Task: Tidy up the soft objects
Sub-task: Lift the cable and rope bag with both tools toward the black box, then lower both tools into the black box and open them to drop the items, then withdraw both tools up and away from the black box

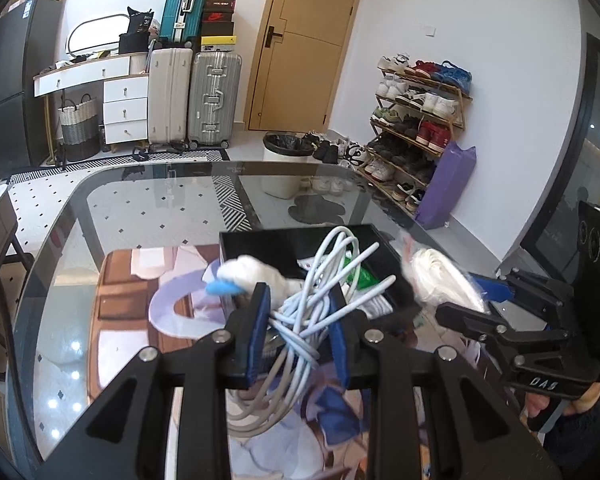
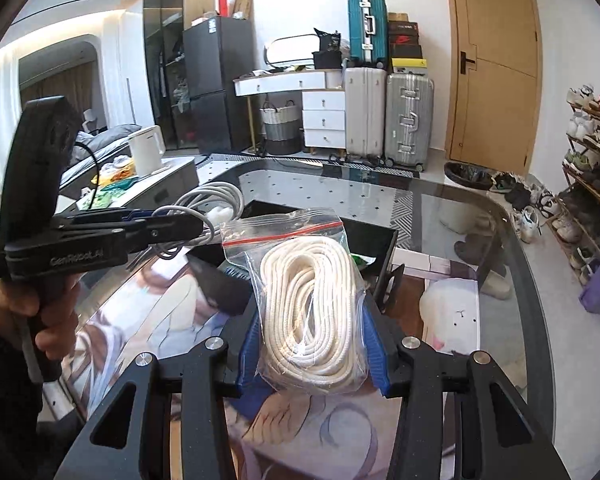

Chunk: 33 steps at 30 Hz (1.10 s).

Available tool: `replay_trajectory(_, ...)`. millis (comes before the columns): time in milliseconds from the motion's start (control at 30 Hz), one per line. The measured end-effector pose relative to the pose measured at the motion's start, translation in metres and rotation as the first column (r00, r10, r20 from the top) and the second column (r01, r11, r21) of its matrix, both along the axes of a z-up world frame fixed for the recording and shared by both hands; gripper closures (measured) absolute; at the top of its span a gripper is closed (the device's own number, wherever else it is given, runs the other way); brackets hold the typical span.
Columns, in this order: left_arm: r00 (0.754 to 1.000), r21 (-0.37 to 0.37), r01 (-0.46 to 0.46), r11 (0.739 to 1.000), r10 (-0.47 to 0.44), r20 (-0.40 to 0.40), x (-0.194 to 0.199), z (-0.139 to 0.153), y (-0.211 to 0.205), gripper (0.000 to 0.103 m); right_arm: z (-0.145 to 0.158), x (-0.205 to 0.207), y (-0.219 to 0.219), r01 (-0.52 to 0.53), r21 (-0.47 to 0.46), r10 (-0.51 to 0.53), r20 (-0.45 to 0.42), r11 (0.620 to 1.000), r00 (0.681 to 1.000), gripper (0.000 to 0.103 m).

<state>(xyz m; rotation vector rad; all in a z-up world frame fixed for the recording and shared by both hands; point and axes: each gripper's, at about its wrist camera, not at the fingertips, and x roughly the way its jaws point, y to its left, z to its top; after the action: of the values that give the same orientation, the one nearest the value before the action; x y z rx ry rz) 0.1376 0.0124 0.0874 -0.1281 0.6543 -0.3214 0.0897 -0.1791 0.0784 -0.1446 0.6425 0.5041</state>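
— Above the black box (image 1: 300,240), what does the left gripper (image 1: 300,320) pinch?
— A cable bundle (image 1: 320,280). The right gripper (image 2: 312,344) clamps a bagged white rope (image 2: 312,304) beside it.

Both views are bright and evenly lit, with soft daylight and few hard shadows. The glass desk (image 1: 100,208) shows small white glare spots at its lower left and mirrors the room faintly. Fisheye bending curves the door (image 1: 304,40) and walls, and black corners frame each picture. In the left view the bag of rope (image 1: 440,280) is smeared by motion blur; in the right view it is sharp.
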Motion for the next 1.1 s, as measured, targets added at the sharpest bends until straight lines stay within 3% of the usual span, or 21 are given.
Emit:
replay_trajectory(300, 1.000, 0.025, -0.027, 0.999, 0.027, 0.010, 0.038, 0.003, -0.012, 0.076, -0.003, 0.038, 0.012, 0.034, -0.013, -0.034, -0.018, 0.999, 0.999, 0.058)
replay_trajectory(600, 0.998, 0.016, -0.055, 0.998, 0.055, 0.003, 0.065, -0.004, -0.011, 0.076, -0.005, 0.066, 0.018, 0.059, 0.052, -0.058, -0.030, 0.997, 0.998, 0.058)
replay_trajectory(667, 0.999, 0.027, -0.052, 0.998, 0.052, 0.008, 0.067, -0.005, -0.013, 0.073, -0.004, 0.068, 0.023, 0.057, 0.034, -0.057, -0.005, 0.998, 0.998, 0.052)
replay_trajectory(733, 0.999, 0.038, -0.046, 0.998, 0.046, 0.017, 0.065, -0.005, -0.015, 0.053, -0.003, 0.066, 0.026, 0.062, 0.008, -0.062, 0.022, 0.998, 0.998, 0.046)
replay_trajectory(800, 0.999, 0.042, -0.039, 0.998, 0.038, 0.036, 0.059, -0.003, -0.016, 0.047, -0.002, 0.061, 0.024, 0.053, 0.009, -0.053, 0.034, 0.999, 0.998, 0.030)
replay_trajectory(900, 0.998, 0.071, -0.030, 0.997, 0.026, 0.048, 0.051, -0.001, -0.017, 0.042, -0.003, 0.053, 0.019, 0.053, -0.004, -0.053, 0.046, 0.999, 0.998, 0.027)
replay_trajectory(967, 0.998, 0.086, -0.031, 0.996, 0.026, 0.052, 0.044, -0.002, -0.015, 0.032, -0.004, 0.047, 0.016, 0.050, -0.006, -0.050, 0.047, 0.999, 0.998, 0.017)
replay_trajectory(1033, 0.997, 0.087, -0.039, 0.995, 0.033, 0.063, 0.034, -0.002, -0.012, 0.008, -0.004, 0.042, 0.013, 0.052, -0.003, -0.052, 0.054, 0.999, 0.997, 0.011)
replay_trajectory(1100, 0.995, 0.082, -0.046, 0.996, 0.038, 0.092, 0.022, -0.001, -0.008, 0.001, -0.005, 0.037, 0.009, 0.051, 0.011, -0.052, 0.055, 0.999, 0.997, 0.007)
